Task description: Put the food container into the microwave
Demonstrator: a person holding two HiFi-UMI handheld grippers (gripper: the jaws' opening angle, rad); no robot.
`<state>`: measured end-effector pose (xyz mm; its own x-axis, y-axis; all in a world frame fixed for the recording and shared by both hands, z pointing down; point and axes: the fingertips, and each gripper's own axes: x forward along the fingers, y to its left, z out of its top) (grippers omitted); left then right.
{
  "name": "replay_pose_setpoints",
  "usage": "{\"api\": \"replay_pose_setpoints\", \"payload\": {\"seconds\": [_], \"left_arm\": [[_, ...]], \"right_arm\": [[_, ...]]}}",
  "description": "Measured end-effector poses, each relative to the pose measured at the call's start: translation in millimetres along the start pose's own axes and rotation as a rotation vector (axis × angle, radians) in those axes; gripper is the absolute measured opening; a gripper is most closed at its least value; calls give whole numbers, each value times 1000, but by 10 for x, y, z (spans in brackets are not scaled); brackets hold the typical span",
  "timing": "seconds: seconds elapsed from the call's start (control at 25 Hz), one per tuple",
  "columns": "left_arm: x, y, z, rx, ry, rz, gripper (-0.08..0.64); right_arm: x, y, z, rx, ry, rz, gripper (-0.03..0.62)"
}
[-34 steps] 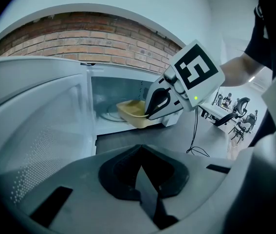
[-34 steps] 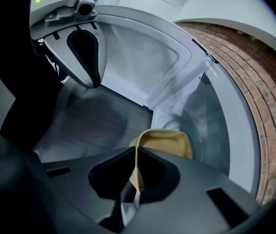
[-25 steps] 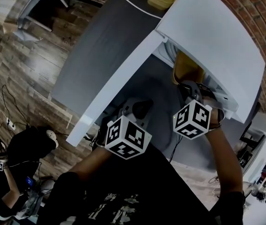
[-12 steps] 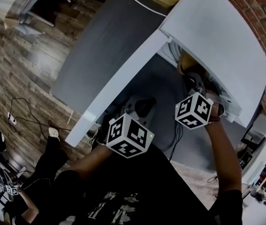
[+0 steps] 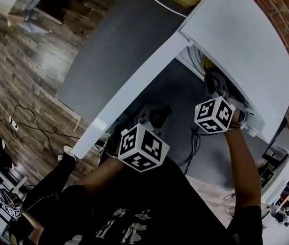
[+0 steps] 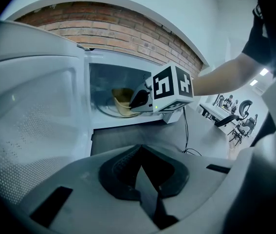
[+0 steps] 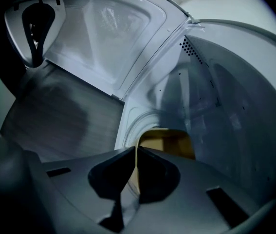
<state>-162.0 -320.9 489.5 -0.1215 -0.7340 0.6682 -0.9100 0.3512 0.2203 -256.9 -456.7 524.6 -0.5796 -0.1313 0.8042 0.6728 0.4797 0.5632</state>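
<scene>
My right gripper (image 7: 136,152) pinches the thin near wall of the food container (image 7: 169,143), and its pads hide most of that rim. The container is inside the microwave (image 7: 225,96), at 12 o'clock from the jaws. In the head view only a yellow sliver shows under the microwave top. My right arm is stretched into the cavity, gripper tilted down. My left gripper (image 6: 140,167) has its jaws pressed together, empty. It is held back at 8 o'clock of the right, near the open door (image 6: 30,116).

The head view looks steeply down on the microwave (image 5: 236,45); the left gripper view faces its cavity from outside, the right gripper view from its mouth.
</scene>
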Motion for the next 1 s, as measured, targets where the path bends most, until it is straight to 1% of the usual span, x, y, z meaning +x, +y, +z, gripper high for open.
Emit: {"api": "replay_pose_setpoints", "payload": {"seconds": [0.16,0.32,0.4,0.68,0.8,0.88,1.0], "left_arm": [[-6,1,3,-2,-7,11,8],[-7,19,-2,-6,-12,24,8],[-2,38,0,-9,-14,32,8],[0,38,57,-7,-32,33,8],[-4,53,45,-8,-29,35,8],[-10,63,45,-5,-30,38,8],[-43,95,65,-3,-41,49,8]], "right_arm": [[14,-52,0,27,-41,-75,74],[19,-33,-14,-25,-66,-133,74],[23,-16,-19,-44,-71,-133,74],[28,4,-28,-53,-78,-119,80],[49,3,-27,-53,-78,-125,115],[35,-51,-20,-51,-89,-159,179],[-39,-133,31,-44,-122,-209,190]]}}
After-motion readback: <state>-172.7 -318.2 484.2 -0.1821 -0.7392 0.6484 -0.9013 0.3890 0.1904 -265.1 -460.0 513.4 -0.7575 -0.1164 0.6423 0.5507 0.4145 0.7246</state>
